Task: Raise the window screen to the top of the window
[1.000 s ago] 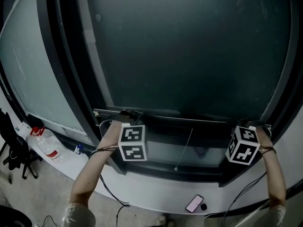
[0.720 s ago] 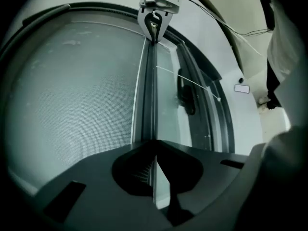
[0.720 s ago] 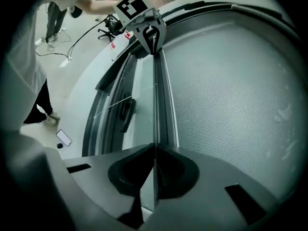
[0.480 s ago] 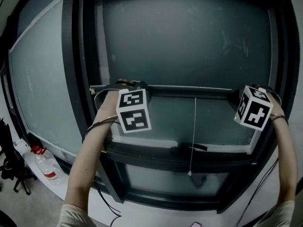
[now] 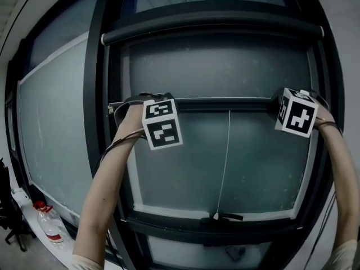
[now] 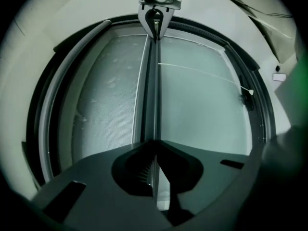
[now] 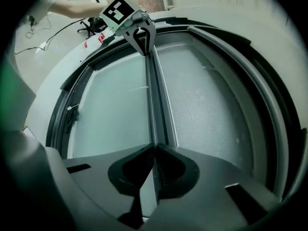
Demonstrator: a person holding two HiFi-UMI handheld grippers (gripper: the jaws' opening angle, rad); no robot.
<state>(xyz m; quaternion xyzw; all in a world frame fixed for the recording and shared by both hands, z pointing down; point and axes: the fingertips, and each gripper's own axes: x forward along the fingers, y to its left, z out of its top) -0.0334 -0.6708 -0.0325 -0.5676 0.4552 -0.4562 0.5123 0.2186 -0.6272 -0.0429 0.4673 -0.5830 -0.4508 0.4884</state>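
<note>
the left tool (image 6: 155, 148) is clenched on the thin bar (image 5: 225, 102) at the bottom of the screen (image 5: 219, 66), near the bar's left end. the right tool (image 7: 154, 150) is clenched on the same bar near its right end. the bar sits level, about halfway up the window (image 5: 93, 122). a string (image 5: 225, 162) hangs down from the bar's middle.

Fine grey-green mesh on the window screen (image 5: 219, 66), with a dark bar (image 5: 214, 104) along its lower edge. Black window frame (image 5: 95, 66) around pale teal glass (image 5: 264, 162). Dark grey left tool (image 6: 154, 174) and right tool (image 7: 154, 170), black-and-white square markers on the left cube (image 5: 162, 122) and right cube (image 5: 296, 118). Thin white cord (image 5: 225, 156). Red cap and red label on a clear bottle (image 5: 49, 226).
</note>
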